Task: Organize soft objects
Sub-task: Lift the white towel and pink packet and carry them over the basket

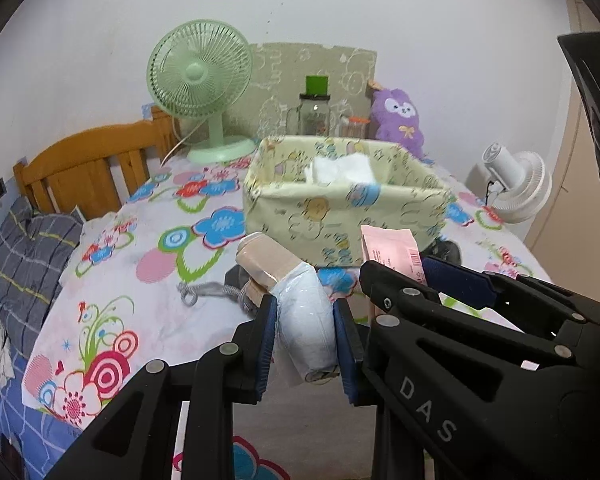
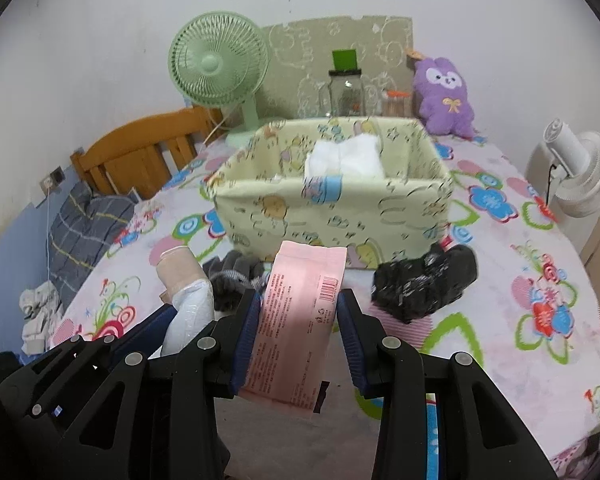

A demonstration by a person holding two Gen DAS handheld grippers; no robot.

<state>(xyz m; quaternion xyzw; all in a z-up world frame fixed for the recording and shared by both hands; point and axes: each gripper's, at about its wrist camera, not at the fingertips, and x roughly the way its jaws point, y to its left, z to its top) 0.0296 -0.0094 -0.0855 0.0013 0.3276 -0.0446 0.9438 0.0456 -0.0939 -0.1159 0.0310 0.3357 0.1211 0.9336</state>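
My left gripper (image 1: 305, 320) is shut on a white plastic-wrapped soft roll (image 1: 306, 320) with a beige end, held above the flowered table; the roll also shows in the right wrist view (image 2: 190, 304). My right gripper (image 2: 298, 320) is shut on a pink soft pack (image 2: 300, 320), which also shows in the left wrist view (image 1: 392, 248). Both are held just in front of a pale yellow fabric basket (image 2: 332, 216), also in the left wrist view (image 1: 340, 216), which holds a white soft item (image 2: 344, 158).
A grey knitted item (image 2: 236, 276) and a black wrapped bundle (image 2: 424, 280) lie on the flowered tablecloth (image 2: 520, 272) before the basket. Behind it stand a green fan (image 2: 220, 76), a jar (image 2: 346, 92) and a purple plush (image 2: 444, 96). A white fan (image 2: 572, 172) stands right, a bed headboard (image 2: 140, 148) left.
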